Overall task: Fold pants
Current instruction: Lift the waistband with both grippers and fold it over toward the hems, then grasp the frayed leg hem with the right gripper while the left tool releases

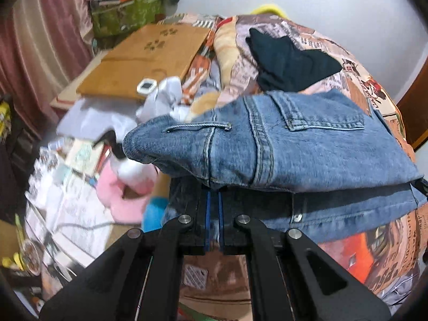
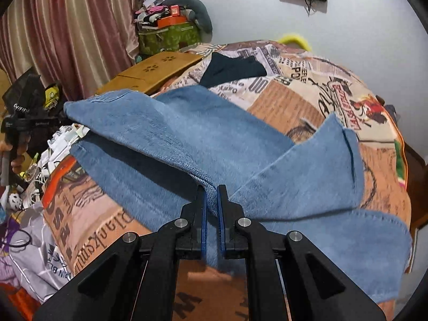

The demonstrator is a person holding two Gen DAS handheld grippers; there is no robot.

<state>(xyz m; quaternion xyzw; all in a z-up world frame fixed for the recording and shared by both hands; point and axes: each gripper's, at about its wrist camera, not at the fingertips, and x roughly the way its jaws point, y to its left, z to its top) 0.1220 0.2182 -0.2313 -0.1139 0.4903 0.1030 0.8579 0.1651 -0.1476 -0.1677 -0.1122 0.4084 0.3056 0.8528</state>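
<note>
Nearest in the left wrist view, the left gripper (image 1: pixel 213 196) is clamped on a fold of the blue jeans (image 1: pixel 281 144), its blue pads (image 1: pixel 207 214) pressed nearly together over the denim. The seat part with the back pocket (image 1: pixel 321 112) is draped across the view from 9 to 3 o'clock, hiding most of the bed behind it. In the right wrist view, the right gripper (image 2: pixel 211 195) is likewise closed on a pinched ridge of a leg, with the hem end (image 2: pixel 345 160) lifted toward 2 o'clock. The jeans are spread over a printed blanket (image 2: pixel 294 101). A pink cushion (image 1: pixel 120 195) is seen at 8 o'clock, a dark folded garment (image 1: pixel 289 64) beyond the jeans at 1 o'clock, and a cardboard sheet (image 1: pixel 139 58) at 11 o'clock. Farthest, a green box (image 2: pixel 171 37) is piled with clutter beside a curtain (image 2: pixel 67 32).
</note>
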